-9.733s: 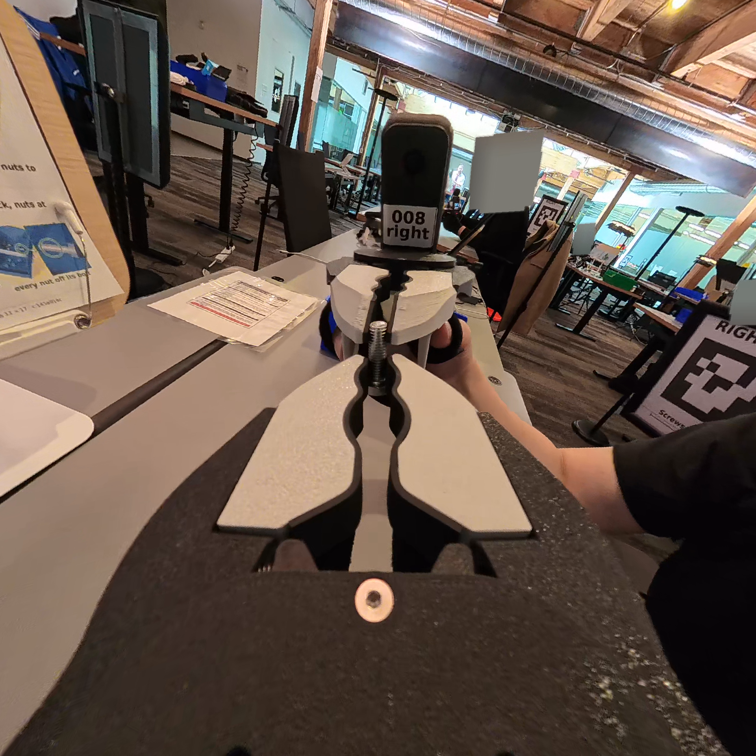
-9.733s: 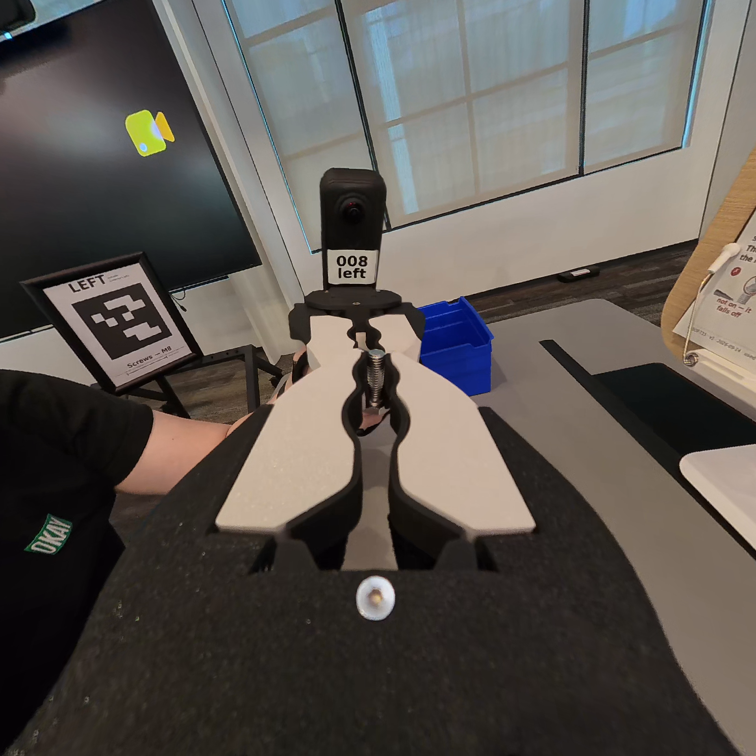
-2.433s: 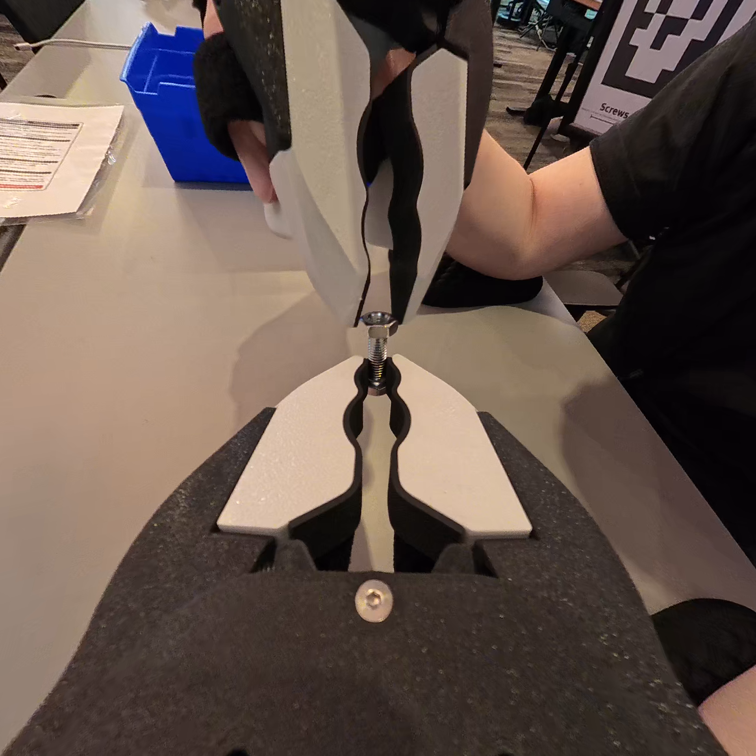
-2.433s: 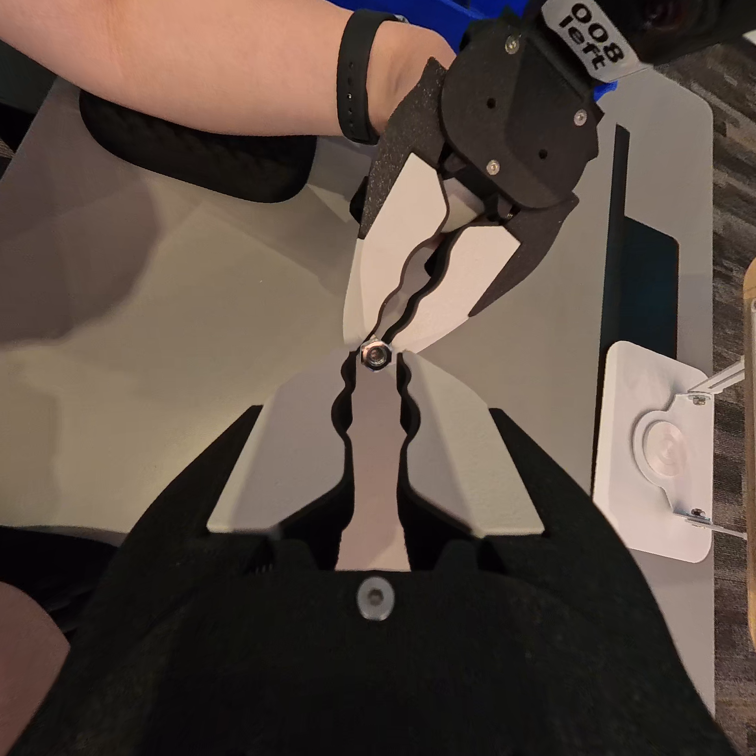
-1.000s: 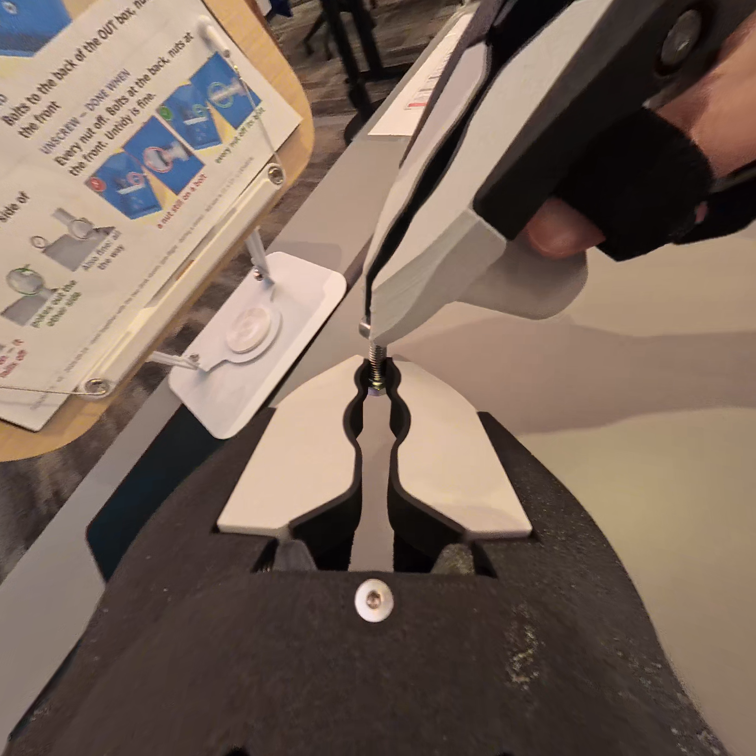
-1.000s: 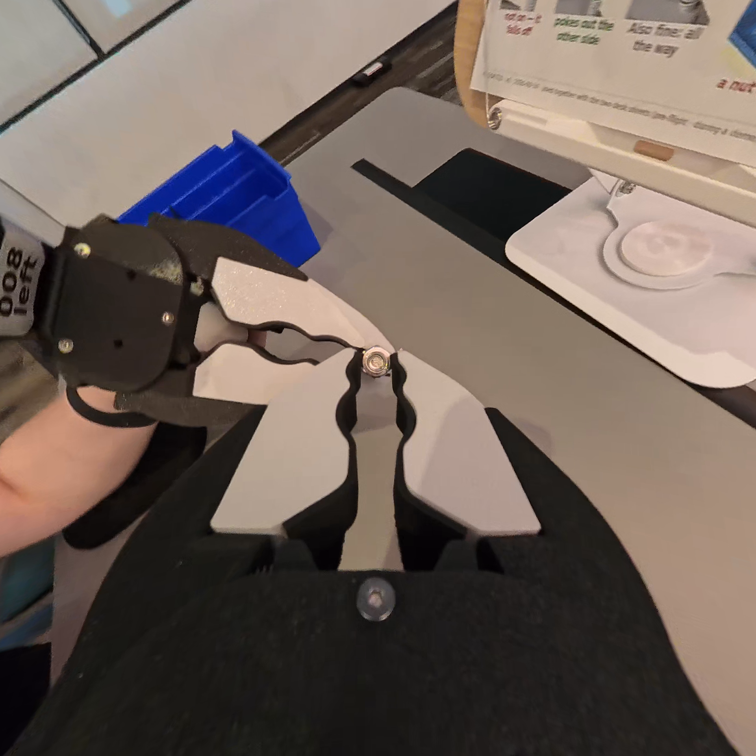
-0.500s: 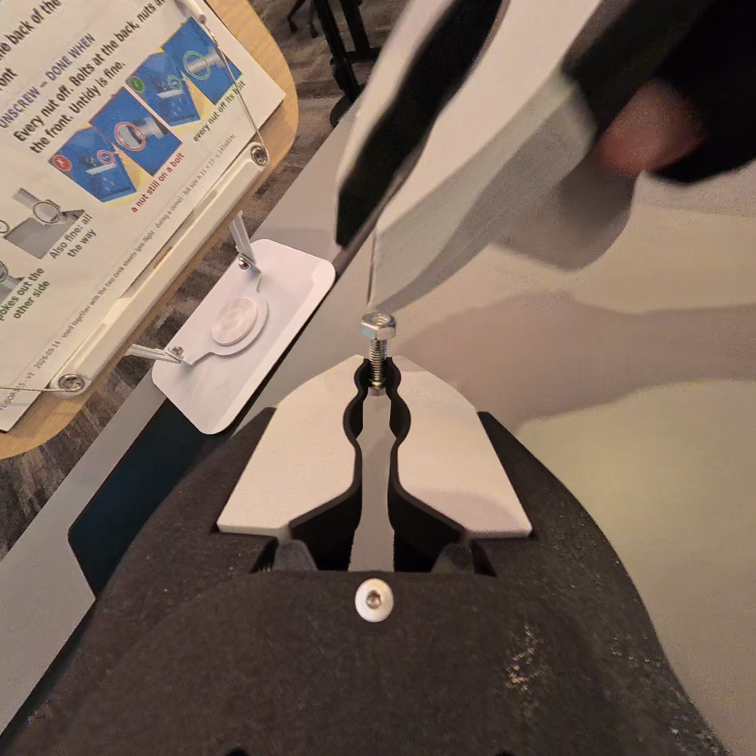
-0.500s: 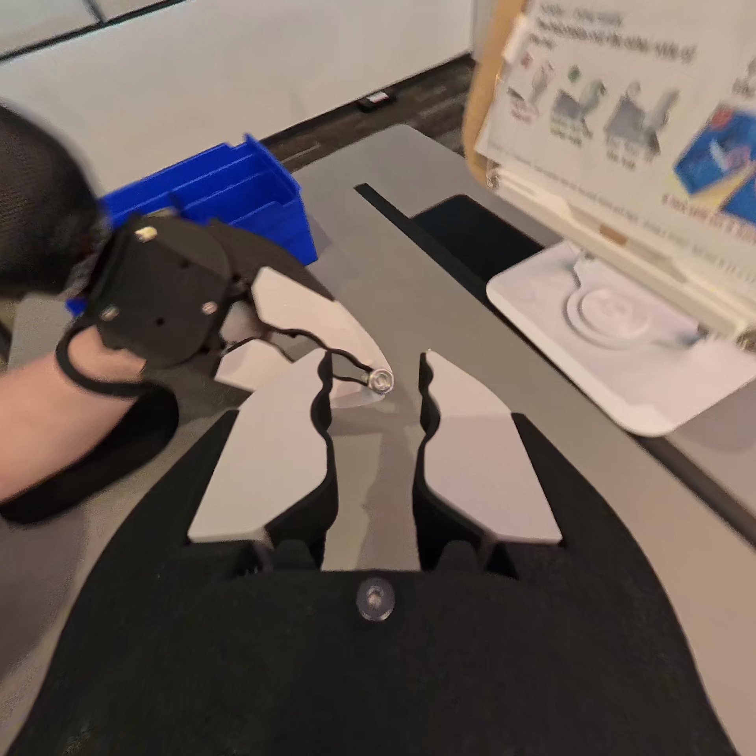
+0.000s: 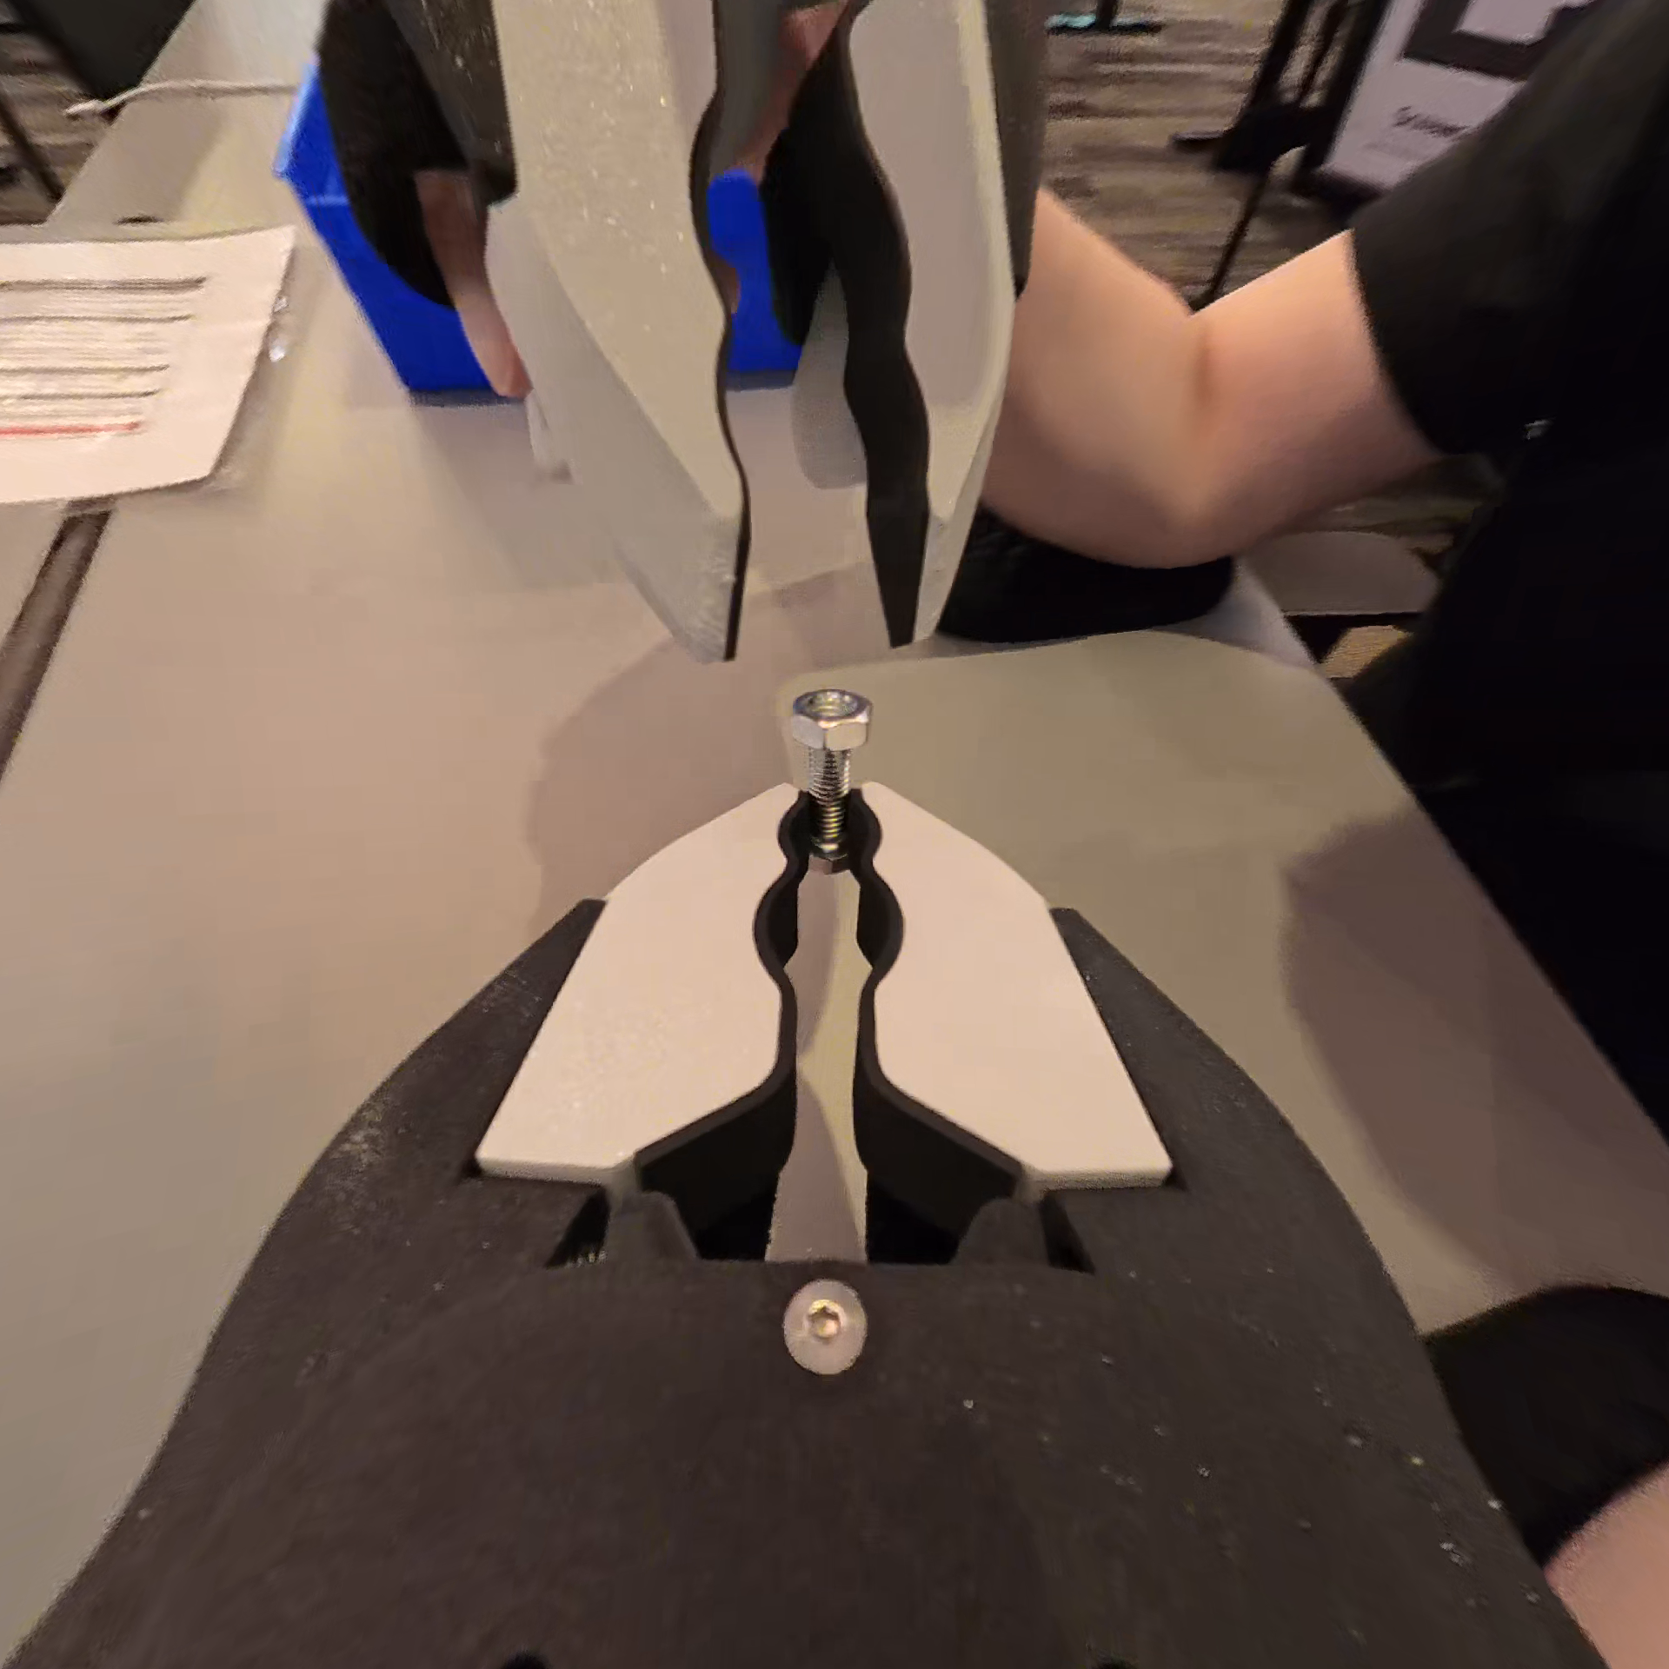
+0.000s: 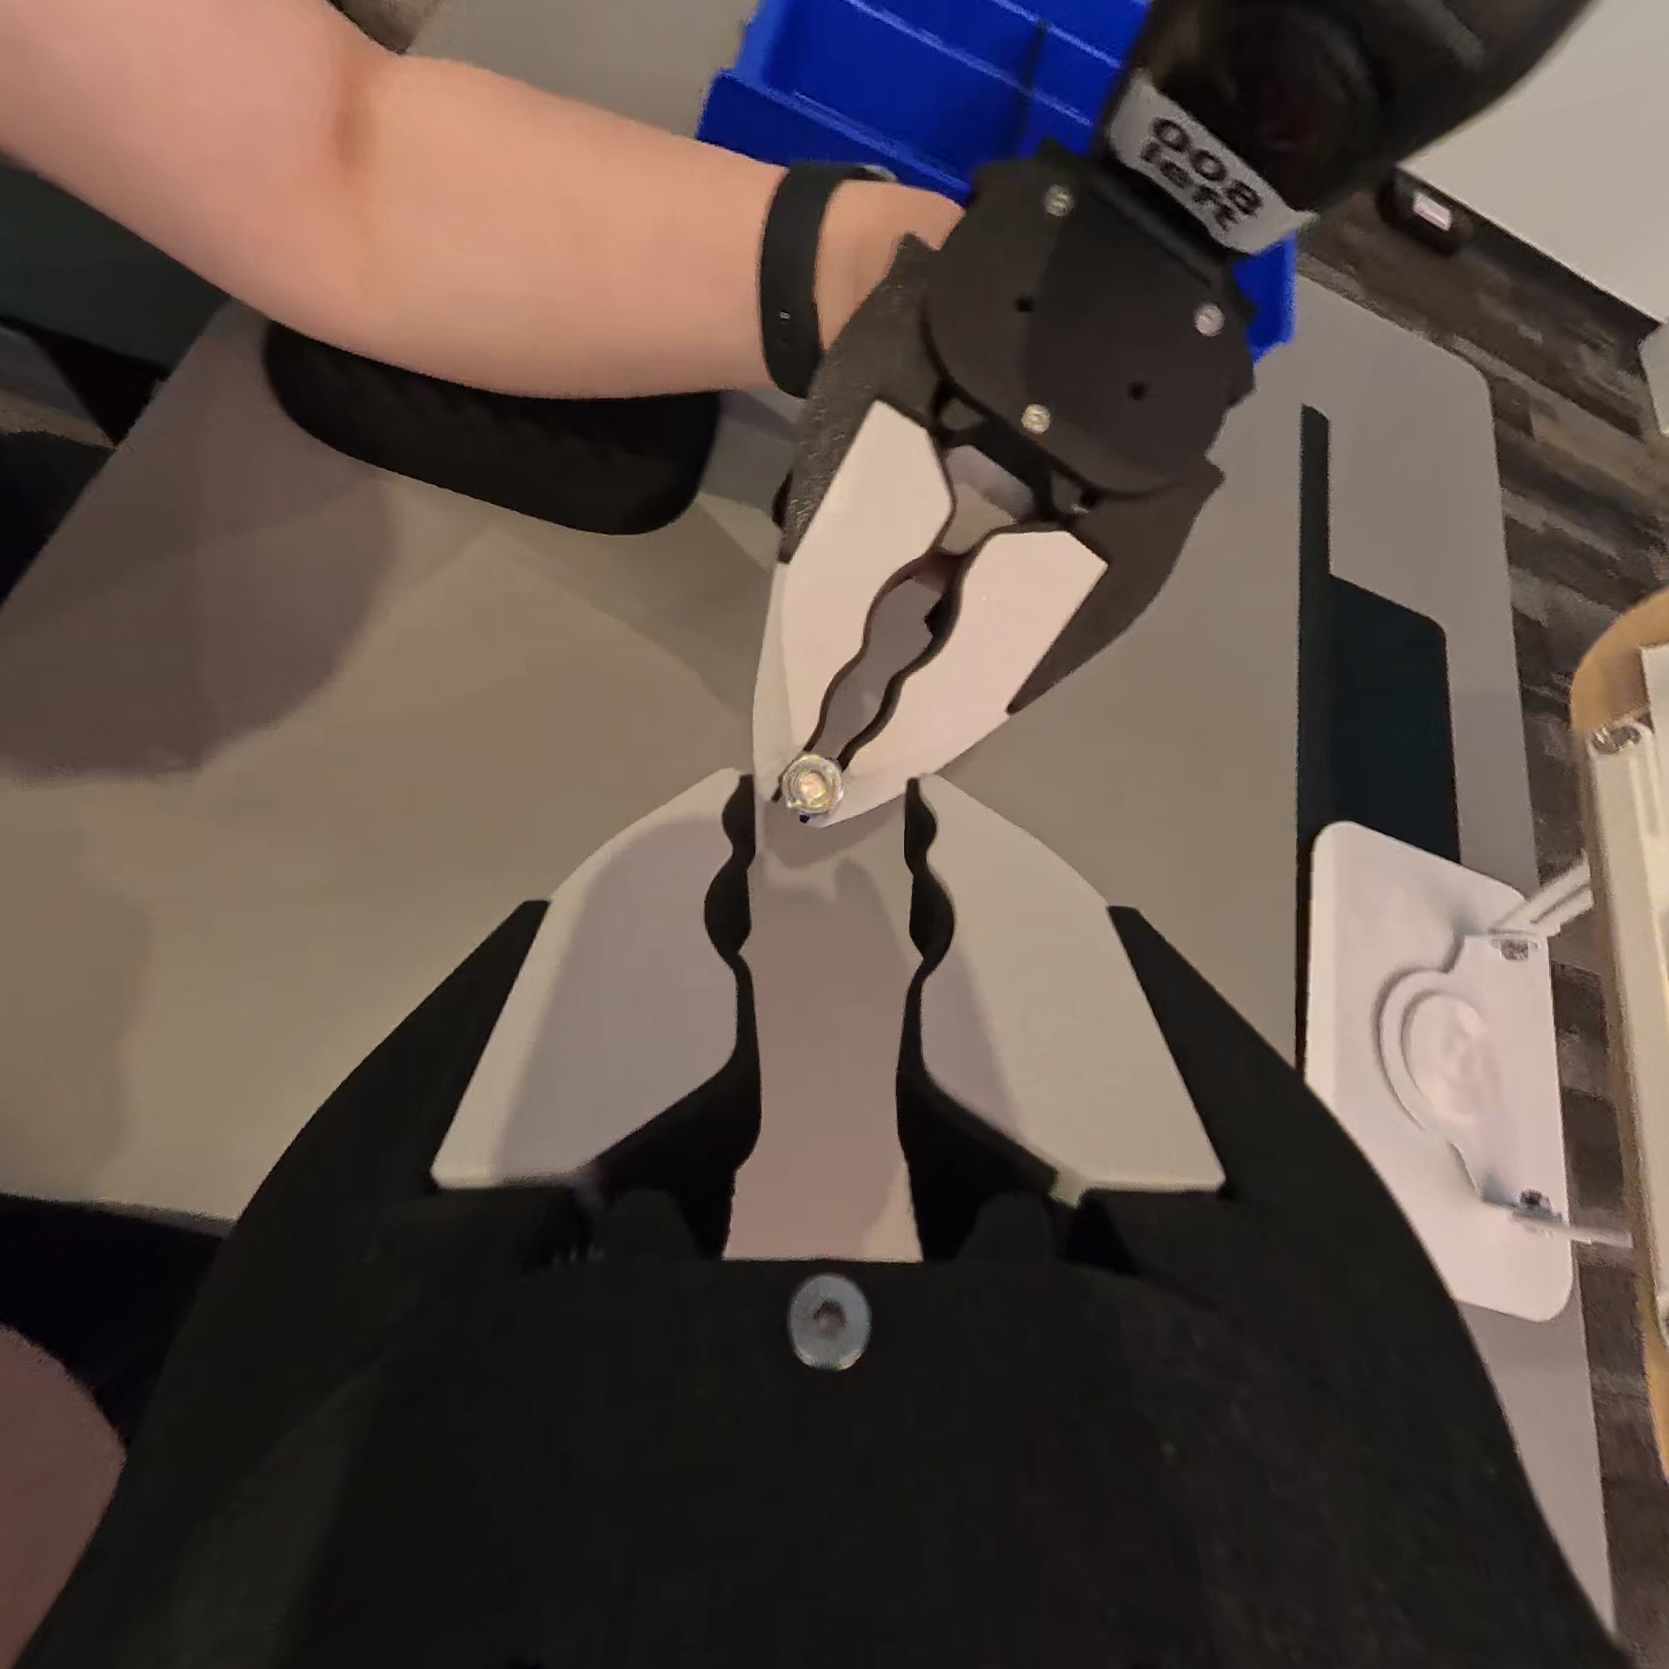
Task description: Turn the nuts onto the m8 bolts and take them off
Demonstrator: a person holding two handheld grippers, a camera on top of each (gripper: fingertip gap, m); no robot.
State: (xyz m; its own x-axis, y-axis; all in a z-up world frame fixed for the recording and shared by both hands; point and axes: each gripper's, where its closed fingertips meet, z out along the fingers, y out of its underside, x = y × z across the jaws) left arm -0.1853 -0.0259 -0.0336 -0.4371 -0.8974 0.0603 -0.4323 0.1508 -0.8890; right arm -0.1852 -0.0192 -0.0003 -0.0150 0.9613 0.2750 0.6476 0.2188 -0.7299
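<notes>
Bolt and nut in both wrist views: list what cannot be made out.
- Bolt head, left wrist view: sunk between the left gripper fingers.
- Bolt shank, right wrist view: seen end-on, hidden behind the nut.
- Thread engagement: too small to judge in either view.
- Blue bin contents: cut off by the top edge, covered by the arm.
- Right gripper: open, empty.

bolt [image 9: 827, 806]: silver, upright, head pinched in left gripper [image 9: 828, 795] | nut [image 9: 830, 720]: threaded on tip
</notes>
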